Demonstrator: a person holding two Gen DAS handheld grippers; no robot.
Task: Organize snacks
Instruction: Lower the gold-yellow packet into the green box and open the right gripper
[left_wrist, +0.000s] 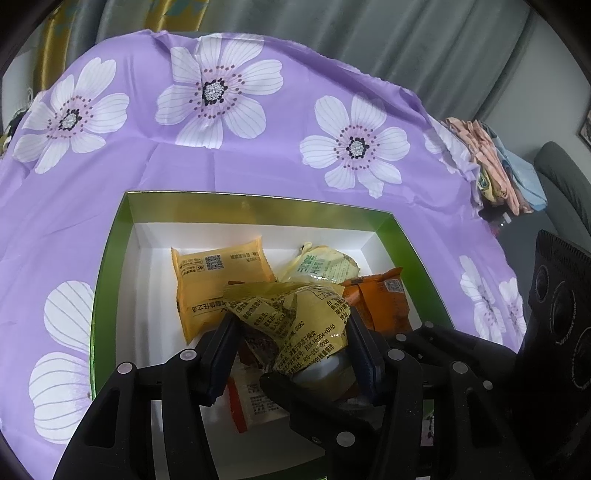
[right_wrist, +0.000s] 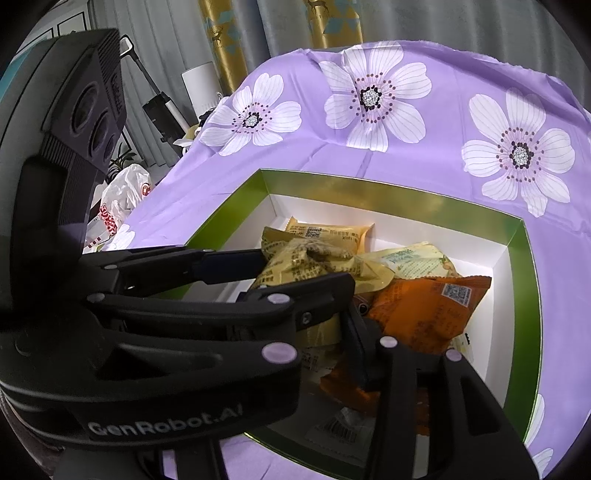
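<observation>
- Left gripper (left_wrist: 291, 343): jaws closed on crinkled yellow snack packet (left_wrist: 295, 314), held above green box (left_wrist: 110, 258).
- Right gripper (right_wrist: 332, 350): jaws part-open low in the box; grip not discernible.
- Packet: light, soft, slippery film; best pinched mid-body.
- Glossy yellow wrapper, black print.

Snack packets in a green box (left_wrist: 110, 258)
Crumpled yellow packet (left_wrist: 295, 314) centre frame, above a flat yellow packet (left_wrist: 214, 280) and an orange packet (left_wrist: 380, 302).

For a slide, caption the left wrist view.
Left gripper clamps a crinkled yellow snack packet over the green-rimmed box of snacks on a purple floral cloth.
</observation>
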